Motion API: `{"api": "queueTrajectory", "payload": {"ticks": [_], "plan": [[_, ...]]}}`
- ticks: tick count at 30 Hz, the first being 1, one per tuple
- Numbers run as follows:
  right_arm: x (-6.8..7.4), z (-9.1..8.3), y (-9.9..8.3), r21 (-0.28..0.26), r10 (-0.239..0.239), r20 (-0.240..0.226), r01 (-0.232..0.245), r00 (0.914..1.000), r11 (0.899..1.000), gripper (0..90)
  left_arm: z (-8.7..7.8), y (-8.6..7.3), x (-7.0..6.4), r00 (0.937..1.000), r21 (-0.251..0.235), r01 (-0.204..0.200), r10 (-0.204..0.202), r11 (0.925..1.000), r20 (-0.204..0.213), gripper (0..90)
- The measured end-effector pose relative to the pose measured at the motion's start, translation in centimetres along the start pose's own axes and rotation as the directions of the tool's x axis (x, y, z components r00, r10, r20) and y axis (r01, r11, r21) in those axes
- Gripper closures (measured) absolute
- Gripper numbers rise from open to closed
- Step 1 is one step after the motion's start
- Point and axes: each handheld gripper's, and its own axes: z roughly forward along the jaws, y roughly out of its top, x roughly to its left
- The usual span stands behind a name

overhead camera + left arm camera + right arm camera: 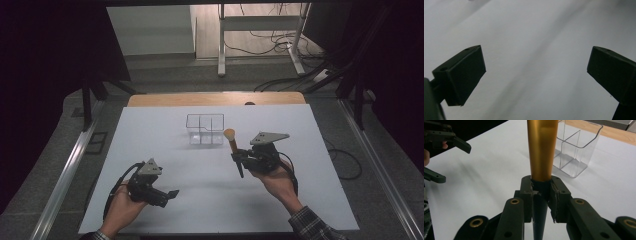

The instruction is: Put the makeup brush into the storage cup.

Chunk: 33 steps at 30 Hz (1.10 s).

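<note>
A lab recording bay: black curtains [45,75] flank the white table [200,200], loose cables [270,42] and a metal desk frame [260,35] sit beyond the table.

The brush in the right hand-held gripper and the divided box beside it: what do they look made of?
The brush: its gold barrel looks like brushed metal or metallic-coated plastic, judging by the soft lengthwise sheen; the dark tapered handle below looks like glossy plastic or lacquered wood. The right hand-held gripper is shut on it. The divided box seems clear hard plastic, perhaps acrylic: see-through walls, bright edges.
</note>
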Motion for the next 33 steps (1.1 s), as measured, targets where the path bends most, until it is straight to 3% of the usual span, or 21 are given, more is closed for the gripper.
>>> {"api": "queueTrajectory", "payload": {"ticks": [10, 16, 22, 33], "plan": [[-0.6, -0.4, 0.4, -0.013, 0.003, 0.007, -0.003, 1.0000, 1.000, 74.1, -0.9, -1.0, 0.5, 0.9997, -0.026, 0.007, -0.007, 0.9996, -0.025, 2.0], [-1.1, -0.6, 0.5, -0.020, 0.003, 0.018, -0.003, 0.9998, 1.000, 74.1, -1.1, -1.7, 0.8, 0.9980, -0.011, 0.045, -0.046, 0.9989, -0.043, 0.9], [-1.5, -0.6, 0.8, -0.022, 0.005, 0.022, -0.005, 0.9997, 1.000, 74.1, -1.3, -2.2, 0.9, 0.9967, 0.014, 0.052, -0.051, 0.9985, -0.064, 0.6], [-2.2, -0.3, 1.3, -0.034, 0.019, 0.019, -0.019, 0.9996, 0.999, 74.1, -2.3, -3.3, 1.2, 0.9942, 0.003, 0.063, -0.062, 0.9980, -0.088, 0.4]]}}
